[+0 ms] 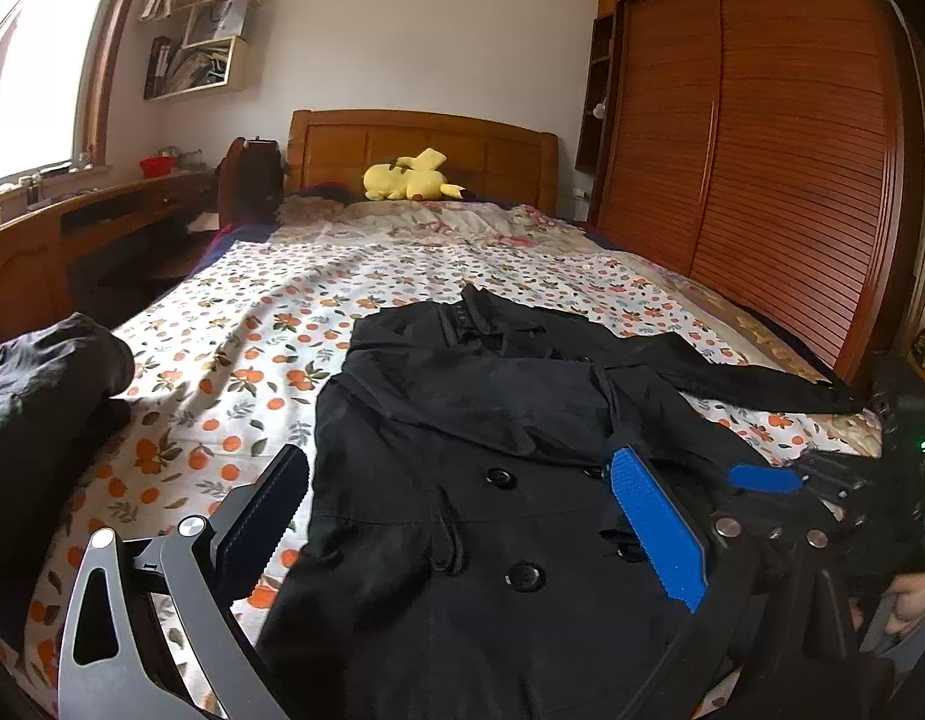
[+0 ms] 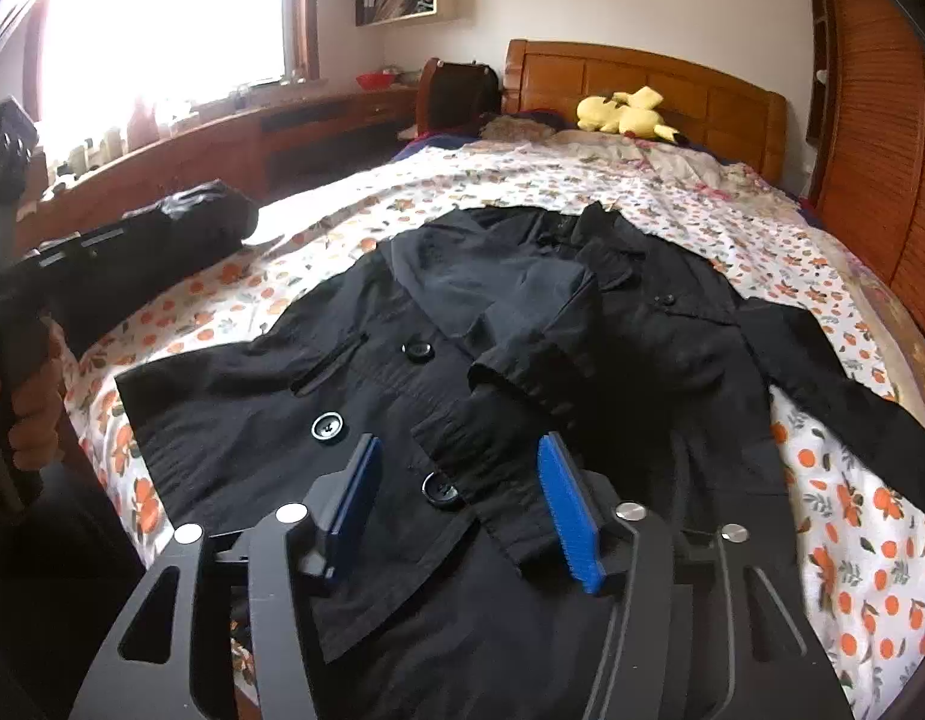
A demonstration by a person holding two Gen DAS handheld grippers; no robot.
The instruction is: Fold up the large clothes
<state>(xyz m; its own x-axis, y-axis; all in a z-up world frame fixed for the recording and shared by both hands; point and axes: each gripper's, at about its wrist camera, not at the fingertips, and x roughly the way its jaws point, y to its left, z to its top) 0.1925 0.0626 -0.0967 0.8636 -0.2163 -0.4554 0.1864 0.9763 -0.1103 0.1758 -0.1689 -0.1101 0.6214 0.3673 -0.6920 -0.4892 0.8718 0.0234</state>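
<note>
Right up front, both tools are released — left tool [image 1: 456, 525] and right tool [image 2: 462, 501] hover over the black coat [image 2: 492, 360], nothing gripped. It lies buttoned on the orange-print bed [image 2: 852, 570], one sleeve folded across — no readable labels.

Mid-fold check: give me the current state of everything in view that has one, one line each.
black coat: spread front-up on the bed, one sleeve folded across the chest, the other still stretched out sideways
left gripper: open, over the coat, holding nothing
right gripper: open, cuff lying between the pads, not pinched
dark bundle: bunched at the bed's edge
wardrobe doors: shut
</note>
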